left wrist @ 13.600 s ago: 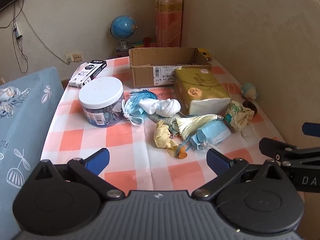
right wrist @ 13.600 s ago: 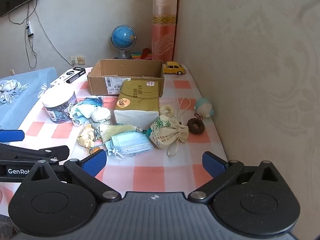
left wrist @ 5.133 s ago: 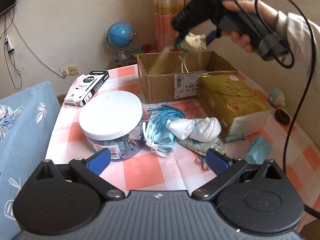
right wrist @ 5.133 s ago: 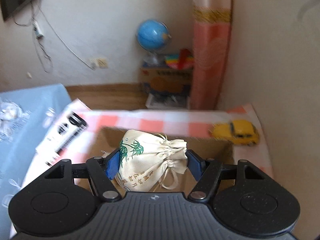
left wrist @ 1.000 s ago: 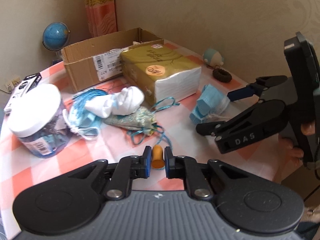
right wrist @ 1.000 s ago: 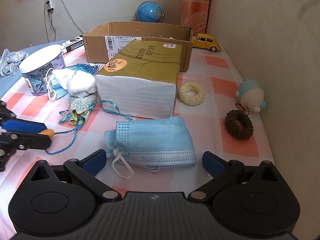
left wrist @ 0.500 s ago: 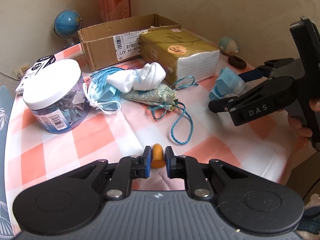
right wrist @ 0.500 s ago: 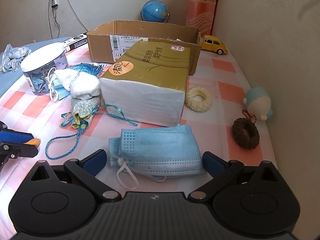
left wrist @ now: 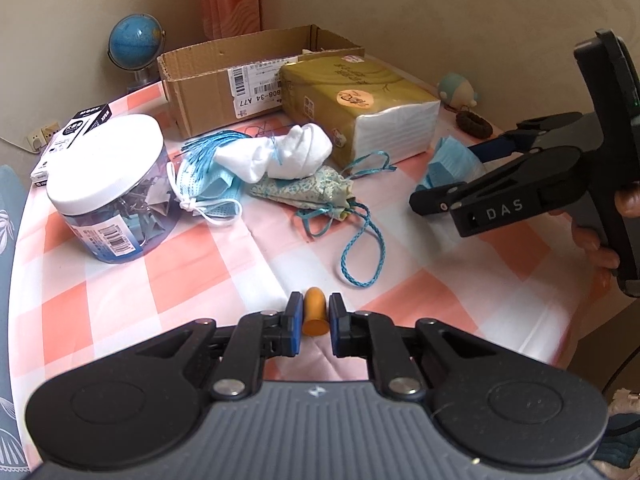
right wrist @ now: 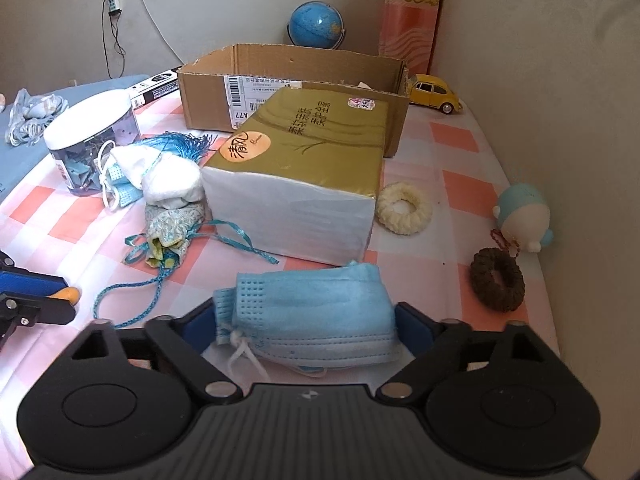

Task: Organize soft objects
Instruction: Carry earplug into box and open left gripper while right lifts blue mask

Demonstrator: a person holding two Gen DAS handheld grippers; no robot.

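My left gripper [left wrist: 315,309] is shut on a small orange foam piece [left wrist: 315,314], low over the checked tablecloth [left wrist: 120,280] near its front edge. It also shows at the left edge of the right wrist view as the left gripper [right wrist: 40,294]. My right gripper [right wrist: 305,322] straddles a folded stack of blue face masks [right wrist: 308,304]. Its jaws are closing, with a blue pad at each end of the stack, which is not squeezed. In the left wrist view the right gripper [left wrist: 450,176] hovers over the masks [left wrist: 450,160], held by a hand.
An open cardboard box [right wrist: 280,64] stands at the back behind a gold tissue pack [right wrist: 312,148]. White sock bundle [left wrist: 288,152], floral pouch [left wrist: 312,188] with blue cord, another mask [left wrist: 204,184] and a clip jar [left wrist: 108,184] lie left. Two scrunchies [right wrist: 404,208], a plush toy [right wrist: 520,216] and the wall are right.
The right gripper's jaws have narrowed from wide open until the pads stand at the mask stack's ends. The left gripper still holds the orange piece in about the same place.
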